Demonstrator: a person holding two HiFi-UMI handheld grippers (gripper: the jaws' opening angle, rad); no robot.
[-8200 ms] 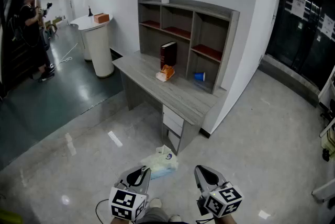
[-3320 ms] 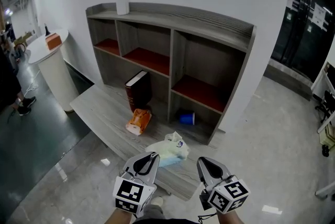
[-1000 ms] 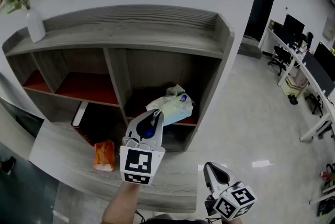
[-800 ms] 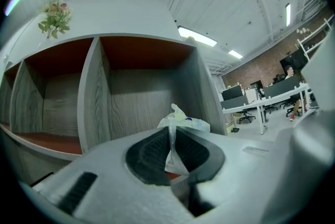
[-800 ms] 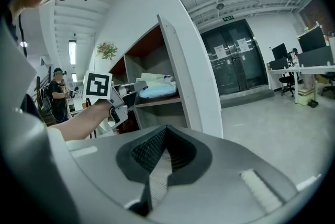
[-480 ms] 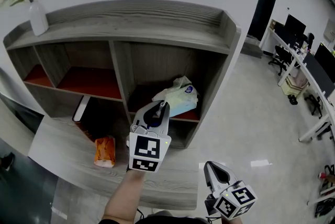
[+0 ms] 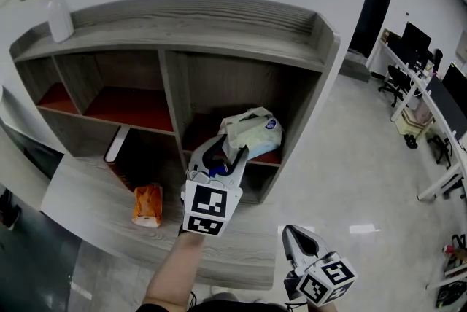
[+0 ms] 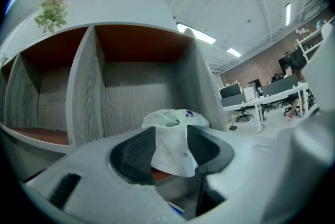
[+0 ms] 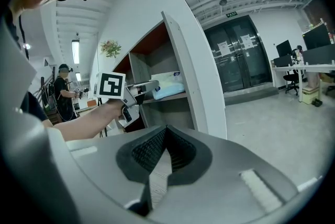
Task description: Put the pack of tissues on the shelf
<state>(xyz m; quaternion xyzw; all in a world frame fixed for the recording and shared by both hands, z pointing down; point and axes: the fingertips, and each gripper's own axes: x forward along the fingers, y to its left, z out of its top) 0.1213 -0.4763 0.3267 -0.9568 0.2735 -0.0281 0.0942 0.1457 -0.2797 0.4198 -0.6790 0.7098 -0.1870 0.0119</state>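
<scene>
- Resting on the red board in the right-hand compartment of the grey shelf unit (image 7: 219,19), the pack of tissues (image 7: 255,134) lies with its crumpled white wrapper end towards the person.
- The left gripper (image 7: 225,151) is held up just in front of that compartment, its marker cube facing the head camera.
- In the left gripper view its jaws stand apart. The loose wrapper end of the pack (image 8: 175,121) shows in the gap between them, and the rest of the pack sits on the board behind.
- The right gripper (image 7: 290,233) hangs low near the person's body, well apart from the shelf. Its view shows the ribbed pads pressed together with nothing between them (image 9: 165,136).
- That same view takes in the outstretched left arm and the pack (image 9: 168,85) lying on the shelf.
- A white vase of flowers (image 7: 58,15) stands on the unit's top at the left end.
- An orange packet (image 7: 147,205) lies on the grey desk (image 7: 87,219) below the shelves.
</scene>
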